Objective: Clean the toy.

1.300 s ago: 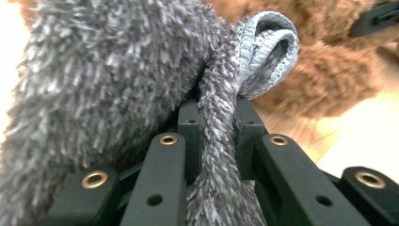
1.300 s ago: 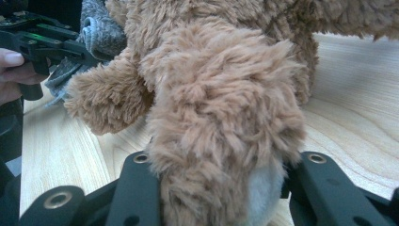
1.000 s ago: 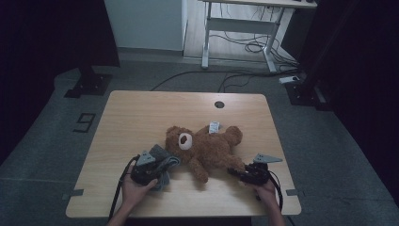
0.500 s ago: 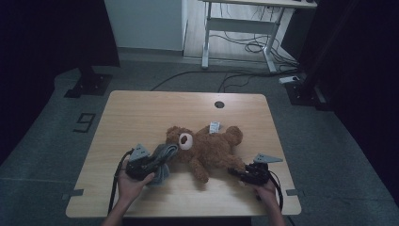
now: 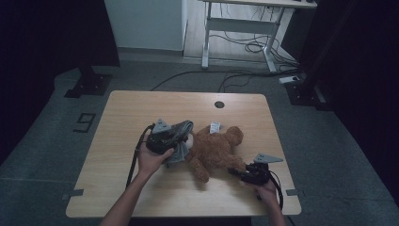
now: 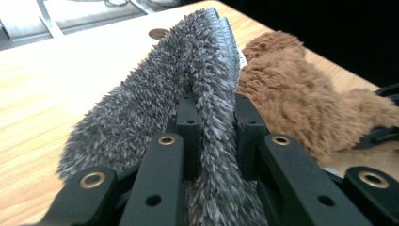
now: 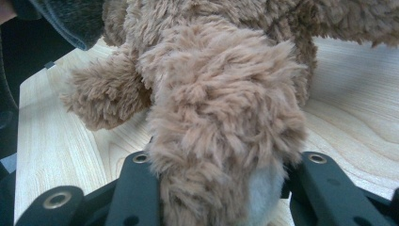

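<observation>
On a pale wooden table (image 5: 141, 113), a brown plush teddy bear (image 5: 217, 148) lies sprawled near the middle. The left gripper (image 5: 175, 137), raised over the bear's head end, has its black jaws clamped on a grey fuzzy cloth (image 6: 188, 89). The right gripper (image 5: 237, 173), low near the front edge, pinches one of the bear's legs (image 7: 221, 141) between its jaws.

A light wooden table (image 5: 141, 108) is set on a grey floor (image 5: 56, 122). Beyond the table, a white desk frame (image 5: 240, 21) is seen with cables (image 5: 244, 47) lying beneath it. Dark curtains (image 5: 47, 33) are hung left of the table.
</observation>
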Action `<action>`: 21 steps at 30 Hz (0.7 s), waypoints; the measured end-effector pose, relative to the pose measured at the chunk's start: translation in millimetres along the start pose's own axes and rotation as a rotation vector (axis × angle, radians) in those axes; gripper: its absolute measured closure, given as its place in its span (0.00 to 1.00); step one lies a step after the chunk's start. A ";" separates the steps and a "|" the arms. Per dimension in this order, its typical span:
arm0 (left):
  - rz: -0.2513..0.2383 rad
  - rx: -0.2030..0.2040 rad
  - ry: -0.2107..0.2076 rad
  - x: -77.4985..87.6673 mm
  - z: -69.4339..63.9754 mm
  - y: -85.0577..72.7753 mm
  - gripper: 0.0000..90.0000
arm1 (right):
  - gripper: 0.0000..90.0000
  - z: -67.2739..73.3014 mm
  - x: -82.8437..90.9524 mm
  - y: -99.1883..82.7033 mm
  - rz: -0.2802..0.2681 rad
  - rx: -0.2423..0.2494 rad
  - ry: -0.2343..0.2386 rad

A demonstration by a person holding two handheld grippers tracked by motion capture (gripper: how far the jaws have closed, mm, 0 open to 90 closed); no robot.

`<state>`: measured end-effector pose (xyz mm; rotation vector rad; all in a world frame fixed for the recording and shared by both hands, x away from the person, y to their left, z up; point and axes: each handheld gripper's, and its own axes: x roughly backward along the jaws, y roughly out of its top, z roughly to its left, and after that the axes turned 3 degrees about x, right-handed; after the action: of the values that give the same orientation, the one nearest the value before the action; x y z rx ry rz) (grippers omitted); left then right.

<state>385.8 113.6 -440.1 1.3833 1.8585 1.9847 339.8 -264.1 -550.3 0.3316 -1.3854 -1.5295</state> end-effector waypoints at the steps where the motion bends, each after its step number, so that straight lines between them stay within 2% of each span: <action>1: 0.010 0.018 -0.009 -5.8 3.3 -1.1 0.84 | 0.65 0.0 -0.2 0.1 0.003 0.000 -0.005; 3: 0.012 0.029 -0.015 -7.5 5.0 -2.4 0.83 | 0.65 0.1 -0.3 0.2 0.004 0.002 -0.007; 4: 0.013 0.048 -0.027 -8.5 7.5 -5.7 0.83 | 0.65 0.2 -0.2 0.3 0.005 0.003 -0.008; 8: 0.019 0.060 -0.047 -7.0 11.1 -12.5 0.84 | 0.64 0.6 -0.8 0.2 0.008 0.001 -0.010; 12: 0.008 0.101 -0.068 -4.3 12.9 -25.3 0.84 | 0.55 1.3 -2.3 1.4 0.034 -0.008 -0.017; 13: 0.004 0.103 -0.067 -4.4 12.3 -28.0 0.84 | 0.53 2.0 -2.8 3.4 0.056 -0.017 -0.016; 14: 0.004 0.103 -0.067 -4.4 12.3 -28.0 0.84 | 0.53 2.0 -2.8 3.4 0.056 -0.017 -0.016; 16: -0.006 0.106 -0.069 -4.5 11.5 -32.9 0.84 | 0.45 5.5 -1.6 8.0 0.070 -0.021 -0.023; 17: -0.012 0.110 -0.075 -3.7 11.4 -36.2 0.84 | 0.39 8.8 1.8 12.0 0.056 -0.014 -0.042; 18: -0.012 0.109 -0.075 -3.1 11.3 -37.3 0.85 | 0.36 10.6 4.9 14.2 0.031 -0.008 -0.045; 19: -0.012 0.109 -0.075 -3.1 11.3 -37.3 0.85 | 0.36 10.6 4.9 14.2 0.031 -0.008 -0.045; 21: -0.010 0.107 -0.080 -1.3 10.3 -39.9 0.85 | 0.31 15.1 12.6 25.5 -0.053 -0.003 -0.077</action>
<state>373.6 130.8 -475.5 1.4541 1.9577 1.8214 334.9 -261.0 -518.6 0.3129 -1.4439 -1.6028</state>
